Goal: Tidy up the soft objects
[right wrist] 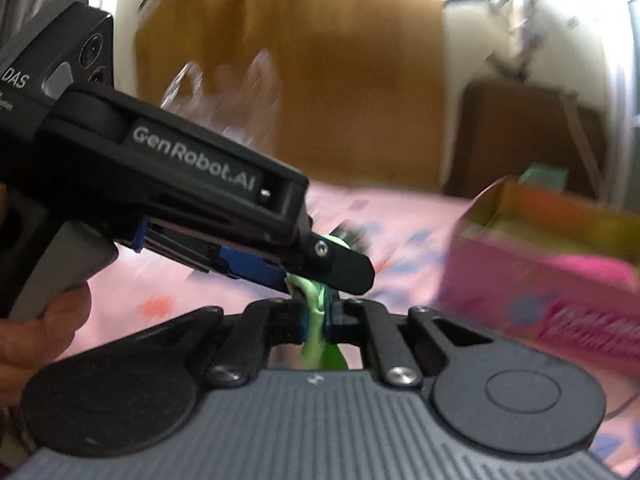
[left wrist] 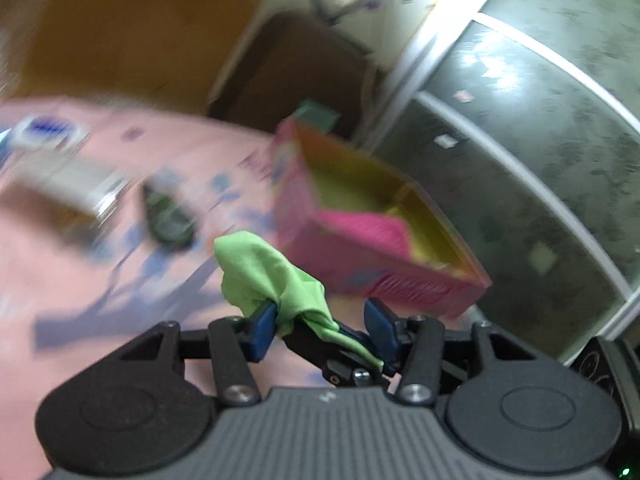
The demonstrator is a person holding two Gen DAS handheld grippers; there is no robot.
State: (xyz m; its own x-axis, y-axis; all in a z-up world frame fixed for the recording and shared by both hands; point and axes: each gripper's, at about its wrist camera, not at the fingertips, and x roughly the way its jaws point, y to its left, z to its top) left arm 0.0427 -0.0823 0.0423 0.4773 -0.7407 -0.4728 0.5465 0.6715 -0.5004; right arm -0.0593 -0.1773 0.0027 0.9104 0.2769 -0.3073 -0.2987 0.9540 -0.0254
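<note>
Both tools [left wrist: 324, 326] [right wrist: 316, 316], blurred green cloth [left wrist: 264, 268].

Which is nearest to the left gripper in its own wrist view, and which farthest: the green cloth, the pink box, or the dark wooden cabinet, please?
1. green cloth, between the left gripper's fingers.
2. pink box, just ahead, to the right.
3. dark wooden cabinet, beyond the bed.

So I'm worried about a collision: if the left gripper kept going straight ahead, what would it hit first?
Probably the pink box: it sits just beyond the left gripper, slightly right of its line. The green cloth already lies between its fingers. Blur leaves depth uncertain.
</note>
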